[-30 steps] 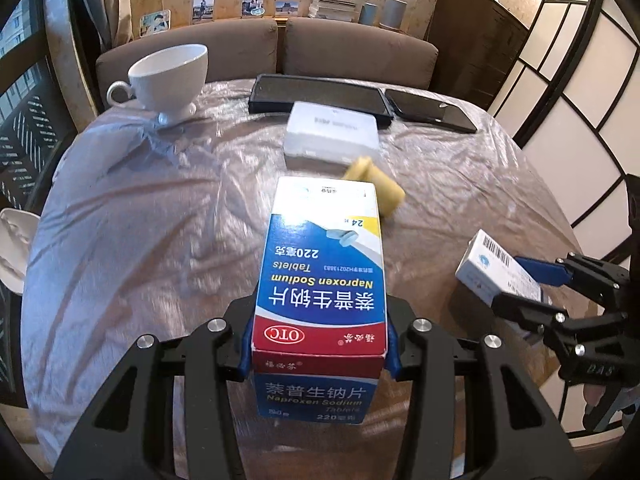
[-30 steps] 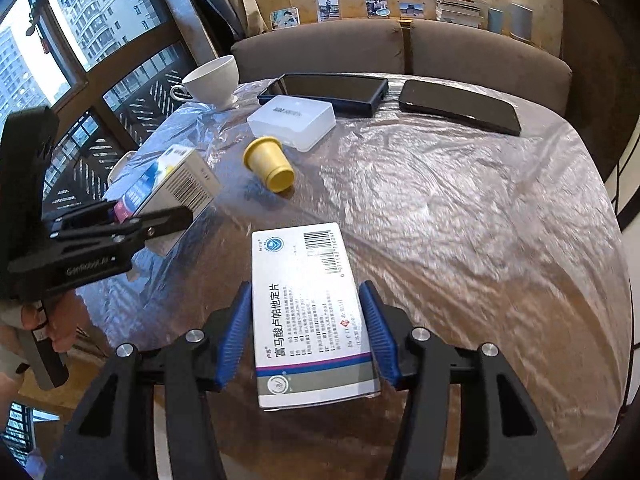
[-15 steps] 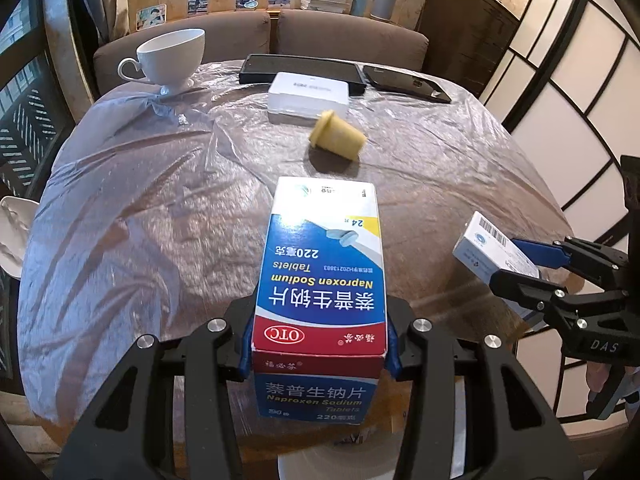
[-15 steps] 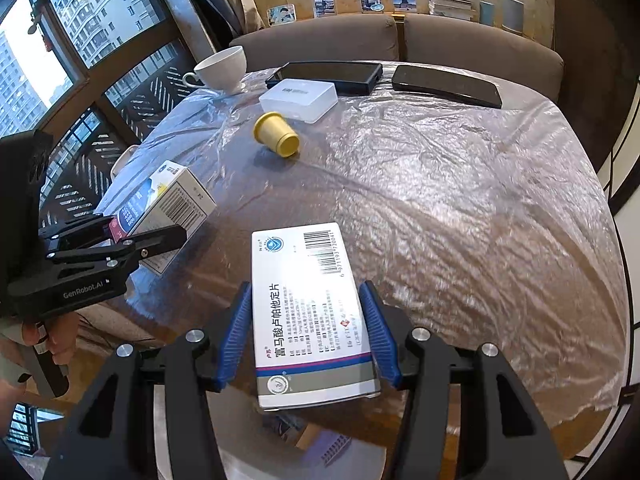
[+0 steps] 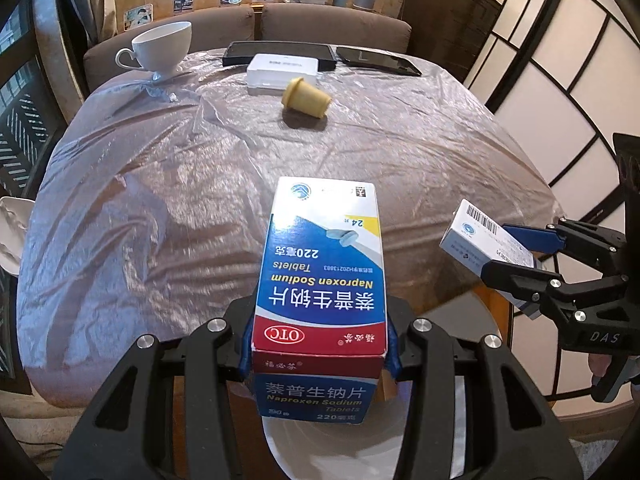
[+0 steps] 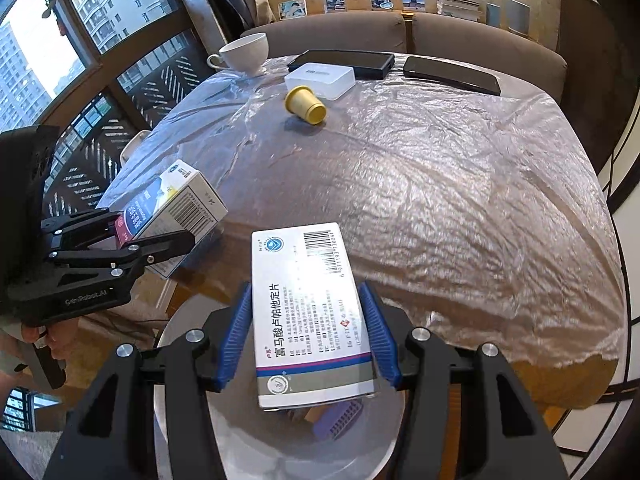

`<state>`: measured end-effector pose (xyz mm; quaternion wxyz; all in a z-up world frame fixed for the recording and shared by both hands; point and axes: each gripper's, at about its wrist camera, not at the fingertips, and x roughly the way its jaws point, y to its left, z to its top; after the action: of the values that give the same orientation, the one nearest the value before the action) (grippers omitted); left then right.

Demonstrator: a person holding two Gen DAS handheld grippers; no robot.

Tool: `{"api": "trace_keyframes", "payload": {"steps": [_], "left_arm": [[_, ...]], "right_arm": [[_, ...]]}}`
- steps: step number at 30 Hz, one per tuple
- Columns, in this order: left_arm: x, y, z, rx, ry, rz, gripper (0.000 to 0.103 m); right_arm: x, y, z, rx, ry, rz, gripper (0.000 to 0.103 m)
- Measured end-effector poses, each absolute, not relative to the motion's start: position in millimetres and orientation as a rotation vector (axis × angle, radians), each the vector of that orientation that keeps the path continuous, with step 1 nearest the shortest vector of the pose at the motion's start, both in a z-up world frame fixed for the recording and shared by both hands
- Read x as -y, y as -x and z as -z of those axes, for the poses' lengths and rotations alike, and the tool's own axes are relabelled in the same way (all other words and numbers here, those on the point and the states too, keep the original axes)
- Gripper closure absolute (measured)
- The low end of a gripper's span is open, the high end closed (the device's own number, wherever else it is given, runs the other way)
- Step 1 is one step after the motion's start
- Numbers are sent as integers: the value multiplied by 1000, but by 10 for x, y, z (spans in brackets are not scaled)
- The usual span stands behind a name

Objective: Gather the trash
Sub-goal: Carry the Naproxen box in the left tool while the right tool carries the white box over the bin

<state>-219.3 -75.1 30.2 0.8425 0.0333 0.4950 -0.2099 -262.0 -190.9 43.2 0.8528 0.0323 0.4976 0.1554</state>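
Note:
My left gripper (image 5: 320,344) is shut on a blue and white Naproxen Sodium box (image 5: 324,268), held past the table's near edge over a white bin (image 5: 328,448). It also shows in the right wrist view (image 6: 168,216). My right gripper (image 6: 306,336) is shut on a flat white medicine box (image 6: 308,312), held above the same white bin (image 6: 288,440), which holds a blister pack (image 6: 338,420). That box also shows in the left wrist view (image 5: 488,240). A yellow cup (image 5: 306,98) lies on its side on the table.
The round table (image 5: 160,200) has a crinkled plastic cover. At its far side stand a white teacup (image 5: 162,50), a white box (image 5: 282,72), a black tablet (image 5: 276,50) and a phone (image 5: 378,62). A sofa runs behind it.
Both grippers have drawn back from the table with their boxes. The table looks farther away and the white bin has come into view beneath them.

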Motion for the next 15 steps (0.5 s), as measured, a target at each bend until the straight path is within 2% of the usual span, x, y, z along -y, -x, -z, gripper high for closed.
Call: {"api": "trace_keyframes", "payload": {"steps": [15], "left_arm": [[812, 2584, -275, -1082, -119, 490, 55]], "right_arm": [[1957, 2998, -417, -1086, -66, -344, 50]]}}
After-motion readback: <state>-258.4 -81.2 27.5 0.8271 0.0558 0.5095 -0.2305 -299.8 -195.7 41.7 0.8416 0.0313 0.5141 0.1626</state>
